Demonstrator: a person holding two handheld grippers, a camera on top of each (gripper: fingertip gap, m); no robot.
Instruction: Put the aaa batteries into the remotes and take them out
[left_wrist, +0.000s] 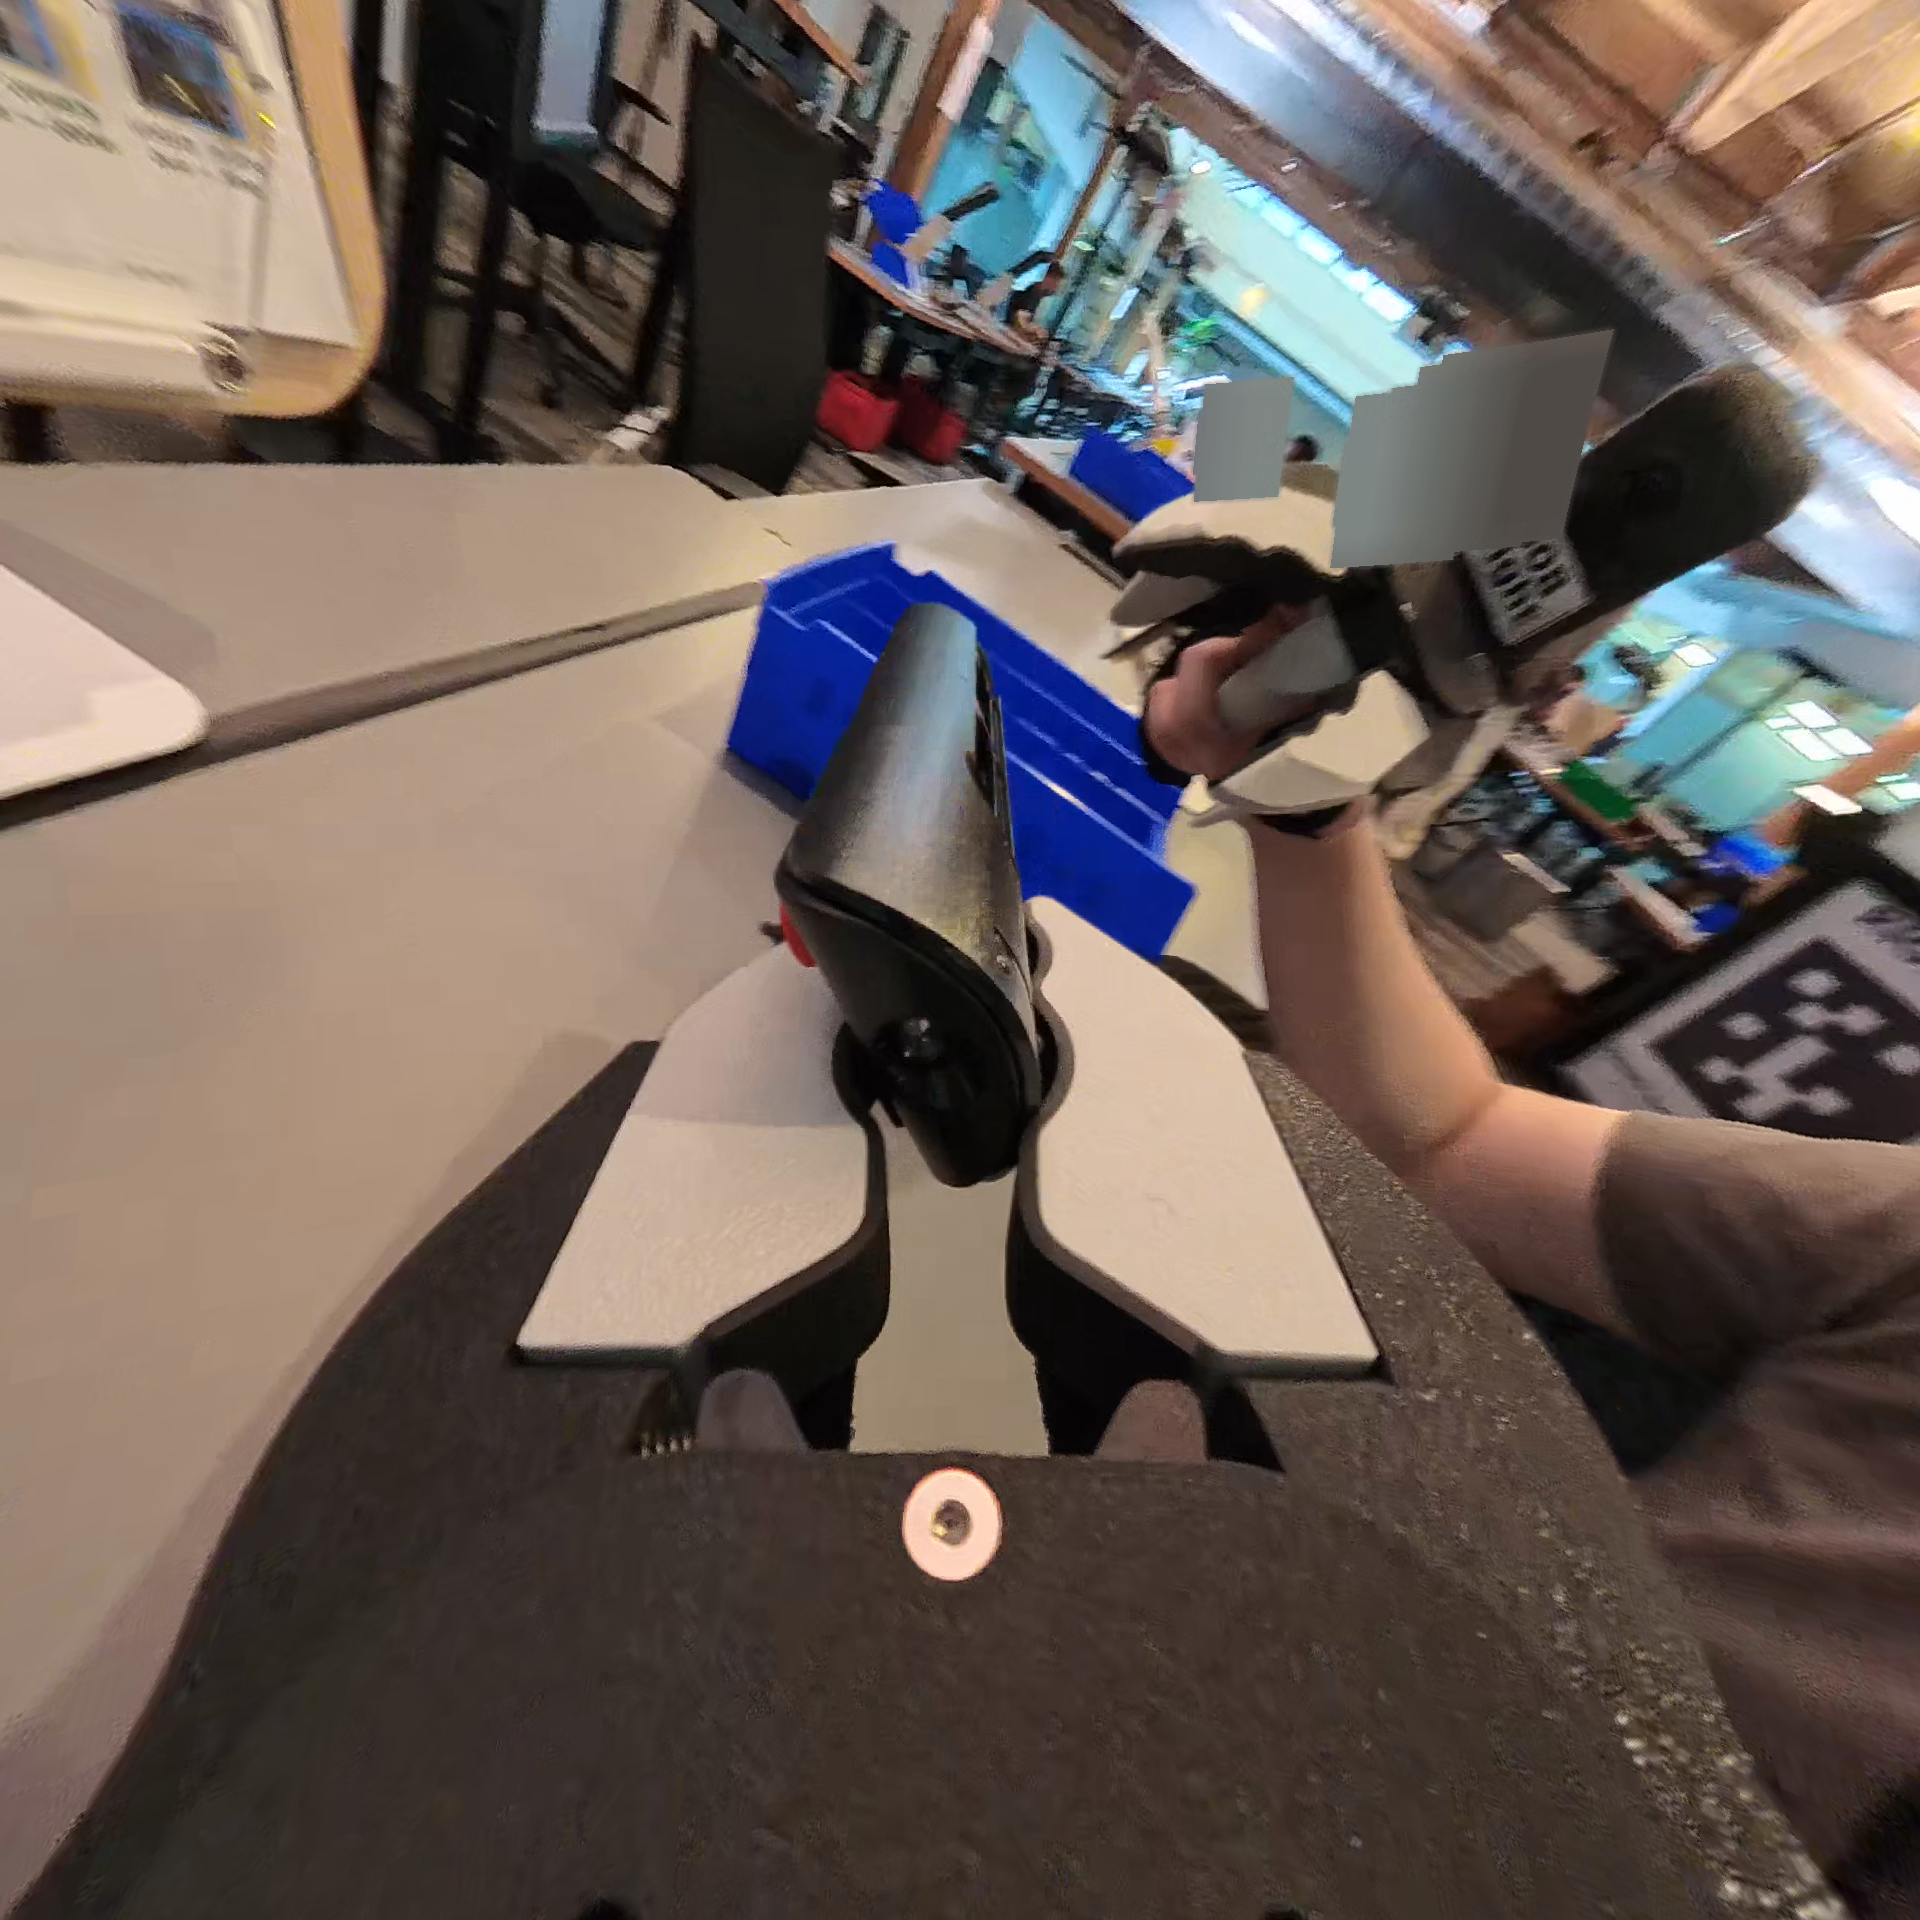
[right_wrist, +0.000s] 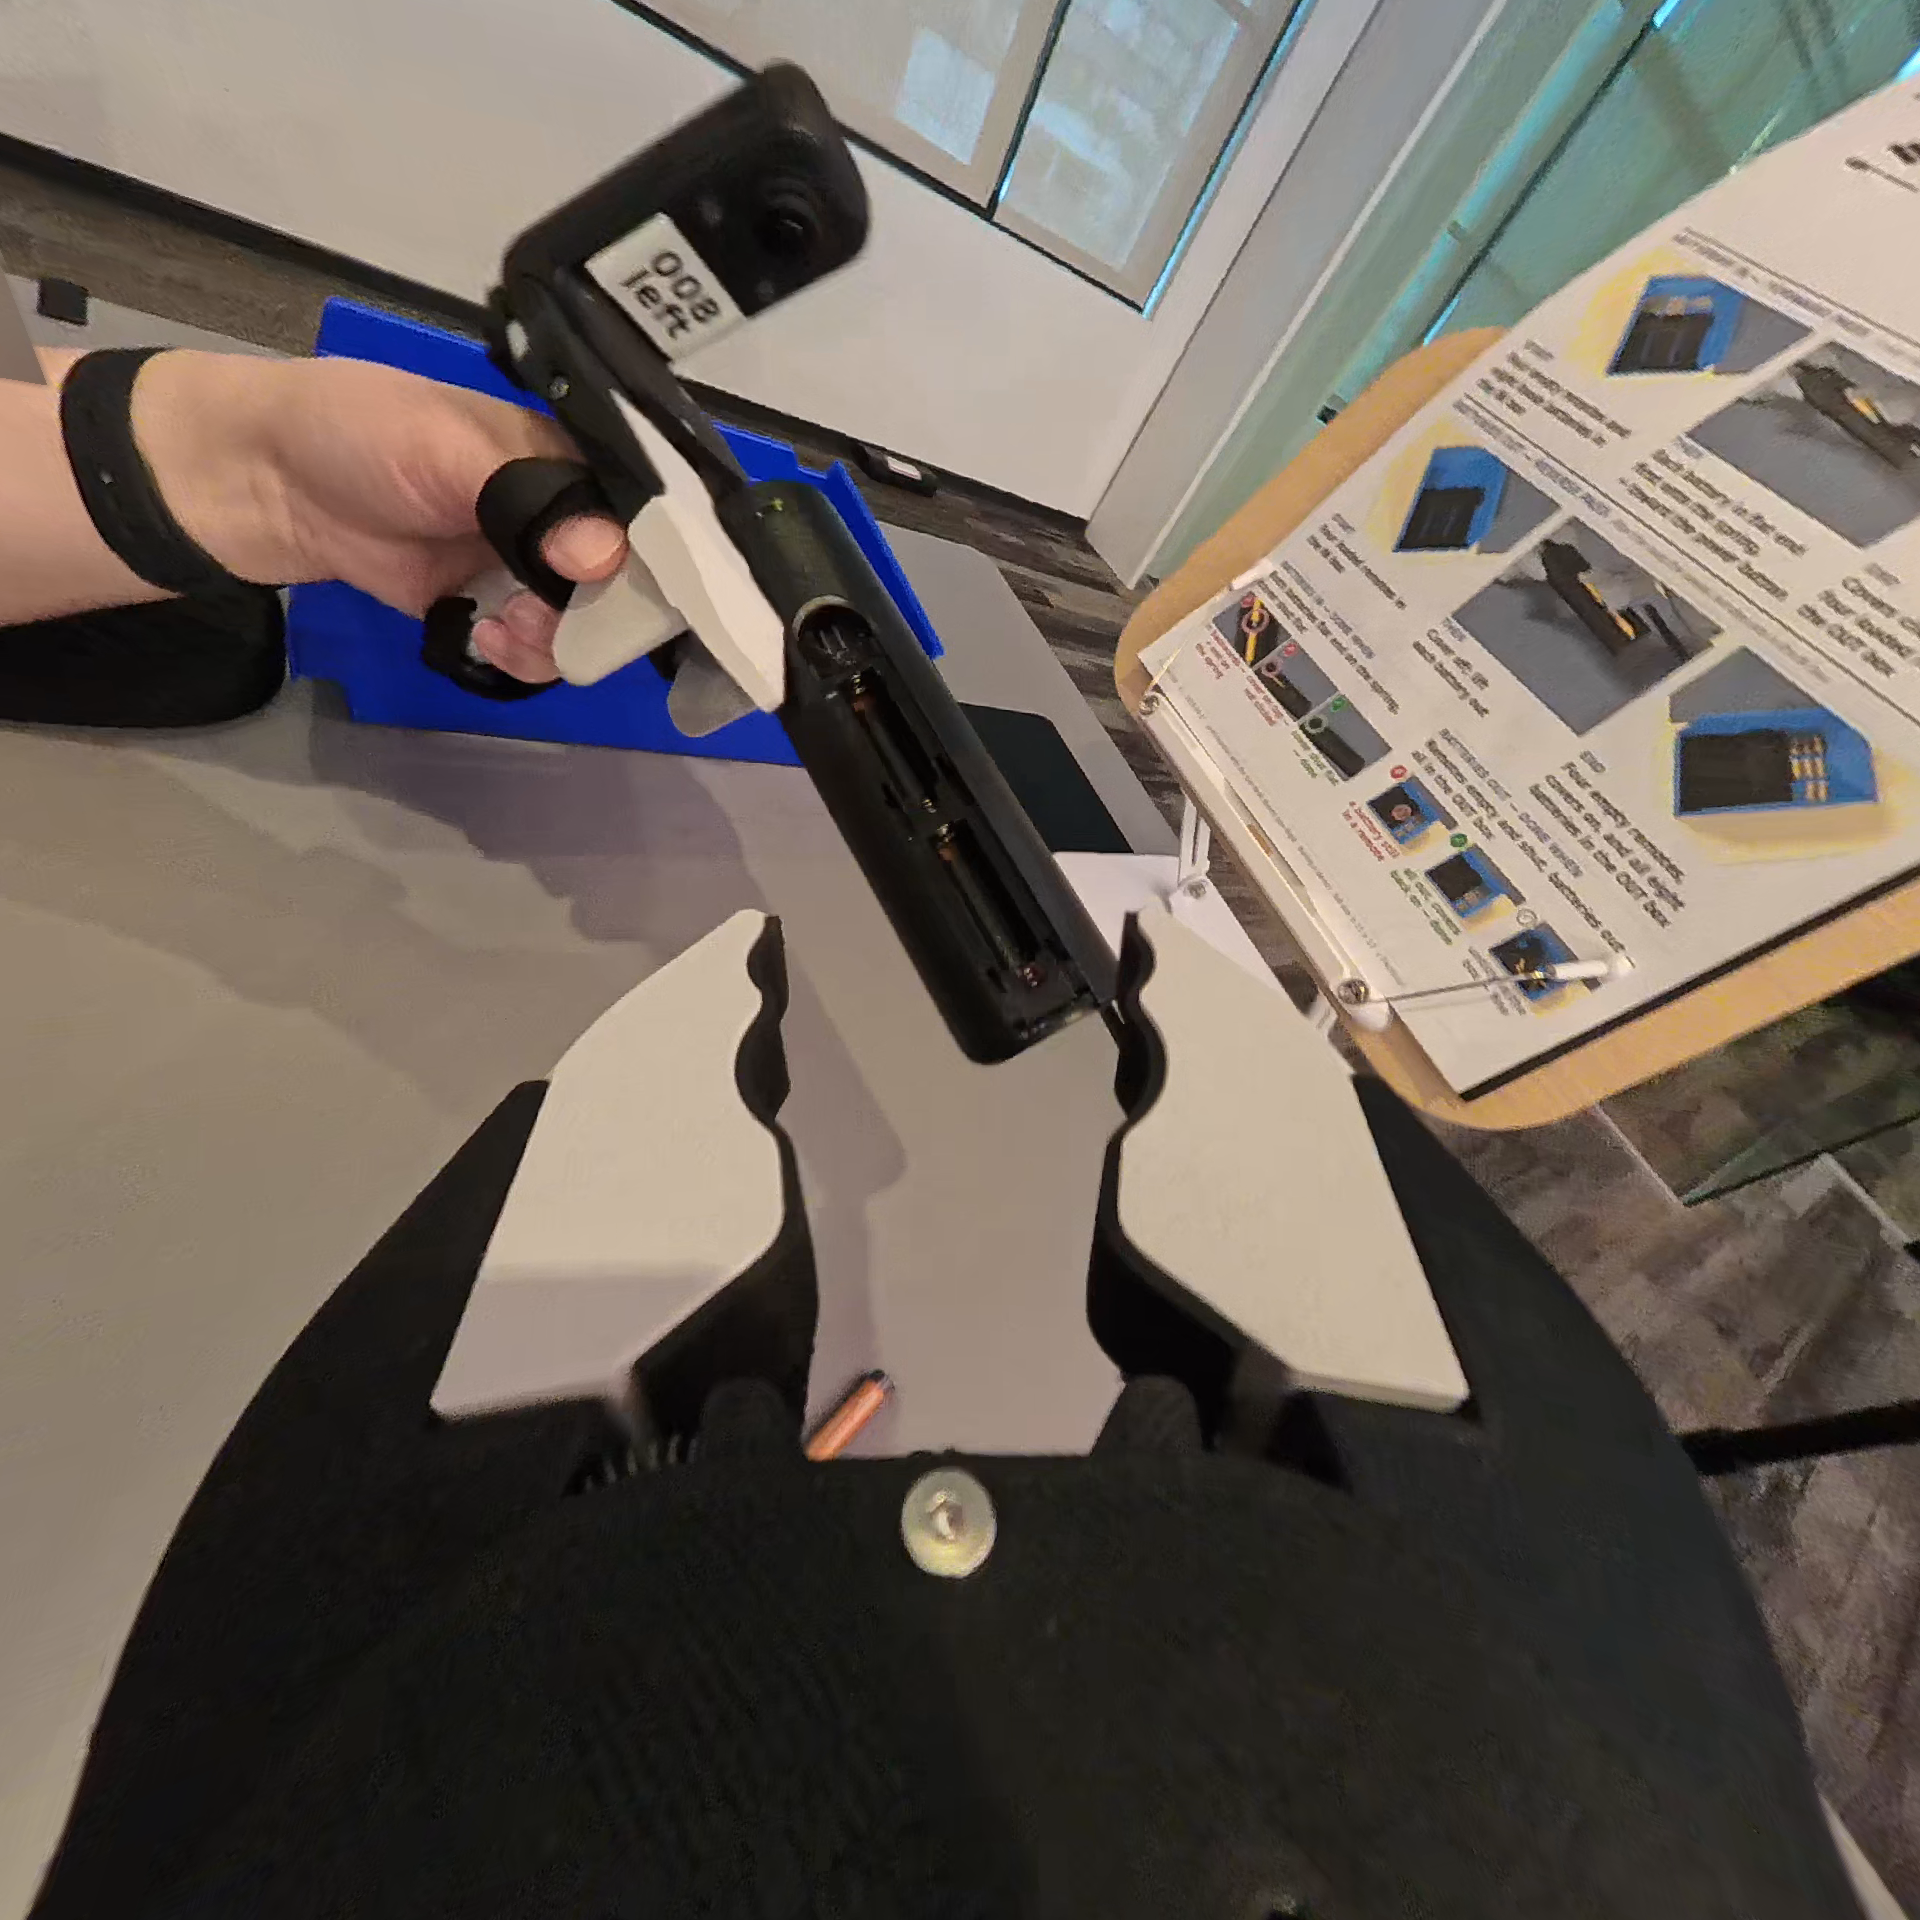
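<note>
My left gripper (left_wrist: 940, 1049) is shut on the end of a black remote (left_wrist: 925, 873) and holds it up above the grey table (left_wrist: 364, 935). In the right wrist view the same remote (right_wrist: 925, 769) points toward me with its battery bay uncovered; dark cells and springs show inside. My right gripper (right_wrist: 951, 966) is open, its fingers either side of the remote's near end, the right finger (right_wrist: 1236, 1143) touching its edge. One copper-coloured battery (right_wrist: 847, 1415) lies on the table below. The right gripper also shows in the left wrist view (left_wrist: 1174, 665), held by a hand.
A blue bin (left_wrist: 1049, 779) stands on the table behind the remote; it shows in the right wrist view (right_wrist: 416, 644) too. An instruction board with pictures (right_wrist: 1579, 644) stands on a wooden stand at the right. A white tray (left_wrist: 73, 686) lies at the left.
</note>
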